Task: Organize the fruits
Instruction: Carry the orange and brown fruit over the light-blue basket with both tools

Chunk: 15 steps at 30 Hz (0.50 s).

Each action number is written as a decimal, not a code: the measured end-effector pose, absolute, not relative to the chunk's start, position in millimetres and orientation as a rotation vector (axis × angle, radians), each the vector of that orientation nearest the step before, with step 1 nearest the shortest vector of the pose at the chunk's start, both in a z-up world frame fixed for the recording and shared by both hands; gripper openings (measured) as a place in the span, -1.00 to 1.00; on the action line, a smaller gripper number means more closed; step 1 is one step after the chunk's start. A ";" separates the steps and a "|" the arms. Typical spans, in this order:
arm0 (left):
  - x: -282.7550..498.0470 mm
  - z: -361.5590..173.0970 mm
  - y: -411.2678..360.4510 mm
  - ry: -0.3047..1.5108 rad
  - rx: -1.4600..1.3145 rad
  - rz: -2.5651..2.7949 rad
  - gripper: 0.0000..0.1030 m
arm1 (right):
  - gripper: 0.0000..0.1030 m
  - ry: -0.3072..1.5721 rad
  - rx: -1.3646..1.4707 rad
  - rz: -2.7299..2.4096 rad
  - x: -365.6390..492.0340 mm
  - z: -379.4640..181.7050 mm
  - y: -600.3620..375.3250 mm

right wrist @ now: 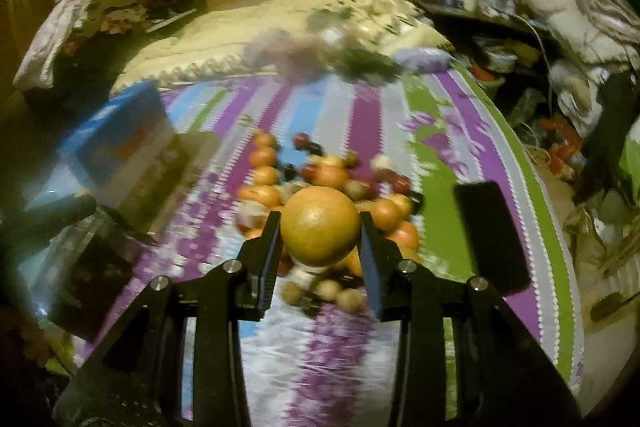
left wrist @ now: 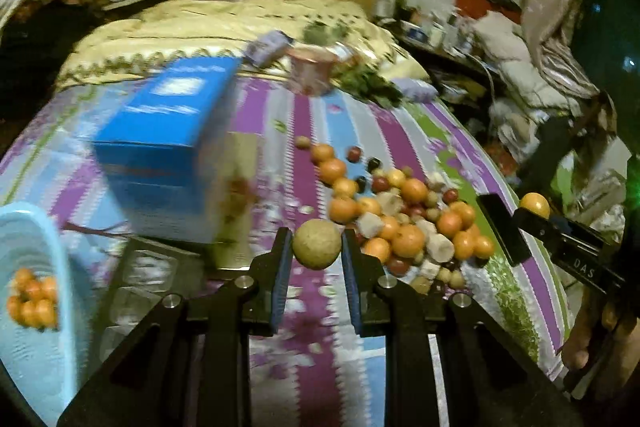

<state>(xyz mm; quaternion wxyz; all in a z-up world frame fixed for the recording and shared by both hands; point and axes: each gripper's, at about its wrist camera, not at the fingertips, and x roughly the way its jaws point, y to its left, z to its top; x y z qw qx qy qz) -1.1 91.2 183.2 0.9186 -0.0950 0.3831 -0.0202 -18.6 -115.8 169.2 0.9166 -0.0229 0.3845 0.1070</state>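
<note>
Nearest you, your left gripper [left wrist: 316, 247] has its jaws clenched on a small round tan fruit [left wrist: 316, 244], the pads pressing it from both sides, and it hangs clear above the bedspread [left wrist: 312, 347]. Your right gripper [right wrist: 320, 231] is grasping an orange [right wrist: 320, 225] the same way; in the left wrist view that orange [left wrist: 535, 205] shows at the tip of the right tool, off to the right edge of the bed.

Both fruits are round, so no long axis matters for the drop. What matters is direction: the light blue basket [left wrist: 24, 219], already holding a cluster of oranges [left wrist: 34, 301], sits low and to the left of your left jaws, just beside them. Your left hand looks far nearer to it than your right, which would have to cross over the whole pile. Whether the tan fruit belongs with those oranges cannot be told from here.

Beyond the jaws lies the heap of unsorted fruit [left wrist: 404, 223], oranges, dark red ones and pale lumps touching one another. Left of it stands a blue box [left wrist: 168, 131], and farther back a pink tub [left wrist: 310, 71] rests near the cream quilt [left wrist: 224, 23].
</note>
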 end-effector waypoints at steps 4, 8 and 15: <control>-19.4 203.8 124.9 0.763 -0.227 0.014 -0.52 | -0.28 0.768 -0.064 0.288 -26.3 186.7 -73.6; -40.2 222.8 161.5 0.727 -0.246 0.075 -0.52 | -0.28 0.754 -0.084 0.362 -31.4 199.0 -31.5; -67.7 241.9 224.1 0.706 -0.287 0.167 -0.52 | -0.28 0.737 -0.122 0.487 -37.6 214.8 37.7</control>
